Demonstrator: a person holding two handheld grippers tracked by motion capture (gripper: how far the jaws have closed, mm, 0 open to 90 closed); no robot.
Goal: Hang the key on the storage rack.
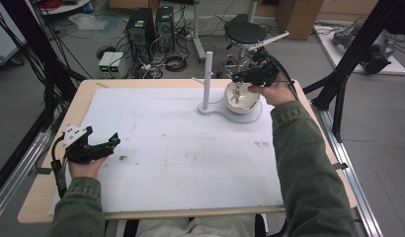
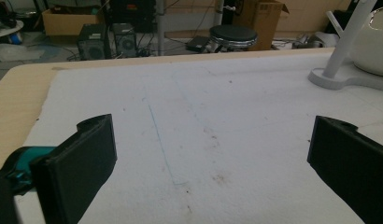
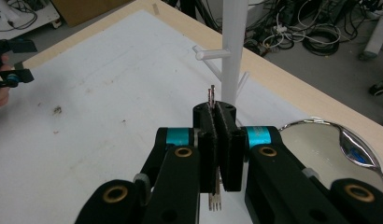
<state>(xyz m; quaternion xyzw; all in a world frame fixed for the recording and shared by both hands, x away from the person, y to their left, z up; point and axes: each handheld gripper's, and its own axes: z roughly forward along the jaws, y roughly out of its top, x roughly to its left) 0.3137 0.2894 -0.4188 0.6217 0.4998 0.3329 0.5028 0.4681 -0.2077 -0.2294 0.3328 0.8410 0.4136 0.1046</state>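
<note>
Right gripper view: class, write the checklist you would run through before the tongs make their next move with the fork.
1. Right tongs shut on the fork: ok.
2. Fork upright between the pads, tines pointing down: ok.
3. Fork's upper end free of the white stand behind it: cannot tell.
4. Left tongs open with nothing between them: ok.
5. Left tongs out of the way, at the near left of the table, far from the bowl: ok.
6. Bowl seated on the stand's base: ok.
</note>
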